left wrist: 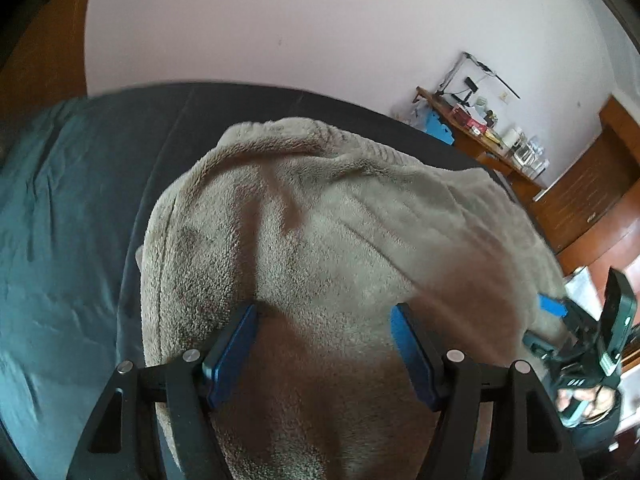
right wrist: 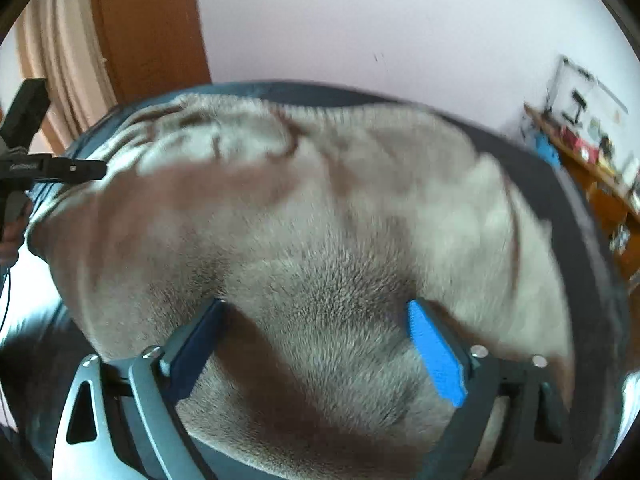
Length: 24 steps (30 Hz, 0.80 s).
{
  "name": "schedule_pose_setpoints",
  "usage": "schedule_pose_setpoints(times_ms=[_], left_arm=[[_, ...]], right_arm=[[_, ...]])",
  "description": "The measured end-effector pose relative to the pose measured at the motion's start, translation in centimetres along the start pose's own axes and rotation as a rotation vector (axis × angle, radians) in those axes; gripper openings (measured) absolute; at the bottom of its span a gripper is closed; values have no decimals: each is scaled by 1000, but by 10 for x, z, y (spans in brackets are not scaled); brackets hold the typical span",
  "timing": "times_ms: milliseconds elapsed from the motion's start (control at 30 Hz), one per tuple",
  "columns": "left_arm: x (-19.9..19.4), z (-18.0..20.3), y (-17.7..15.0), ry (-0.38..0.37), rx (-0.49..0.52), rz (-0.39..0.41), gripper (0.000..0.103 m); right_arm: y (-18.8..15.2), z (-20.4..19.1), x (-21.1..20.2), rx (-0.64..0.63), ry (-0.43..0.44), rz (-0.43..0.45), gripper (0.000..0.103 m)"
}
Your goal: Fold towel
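A fluffy grey-beige towel (left wrist: 340,208) lies rumpled on a bed with a dark blue sheet (left wrist: 72,200). My left gripper (left wrist: 324,312) points down over the towel's near part. Its blue pads (left wrist: 234,340) stand well apart and the pile shows flat between them. My right gripper (right wrist: 316,308) is over another near part of the towel (right wrist: 320,200). Its jaws stand very wide, and a hump of cloth rises between the pads (right wrist: 434,356) without being pinched. Each view shows the other gripper at its edge, the right gripper (left wrist: 546,322) at the towel's right border.
A pale wall runs behind the bed. At the right stand a cluttered wooden desk (left wrist: 480,128) and a brown wooden cabinet (left wrist: 592,184). A wooden door frame (right wrist: 148,28) and a curtain (right wrist: 60,40) are at the left. A hand (left wrist: 580,396) holds the right gripper's handle.
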<state>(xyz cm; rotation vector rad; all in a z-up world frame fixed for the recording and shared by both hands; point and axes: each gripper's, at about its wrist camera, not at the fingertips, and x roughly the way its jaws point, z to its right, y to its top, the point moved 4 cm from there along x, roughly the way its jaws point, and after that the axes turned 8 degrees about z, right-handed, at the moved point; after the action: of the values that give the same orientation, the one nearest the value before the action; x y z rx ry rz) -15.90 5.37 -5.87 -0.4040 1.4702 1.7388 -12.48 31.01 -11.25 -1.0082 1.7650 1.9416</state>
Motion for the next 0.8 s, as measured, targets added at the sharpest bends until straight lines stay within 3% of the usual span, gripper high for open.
schedule_pose_setpoints(times_ms=[133, 267, 467, 600, 800], left_arm=[[-6, 10, -9, 97, 128, 7, 71], [-28, 11, -12, 98, 73, 24, 71], [-50, 10, -29, 101, -5, 92, 71], [-48, 11, -38, 172, 17, 119, 71], [-32, 29, -45, 271, 147, 136, 76]], right_arm=[[-4, -1, 5, 0, -27, 18, 99], [3, 4, -2, 65, -46, 19, 99], [0, 4, -38, 177, -2, 143, 100], [-7, 4, -21, 214, -37, 97, 100], [-16, -9, -9, 94, -82, 18, 102]])
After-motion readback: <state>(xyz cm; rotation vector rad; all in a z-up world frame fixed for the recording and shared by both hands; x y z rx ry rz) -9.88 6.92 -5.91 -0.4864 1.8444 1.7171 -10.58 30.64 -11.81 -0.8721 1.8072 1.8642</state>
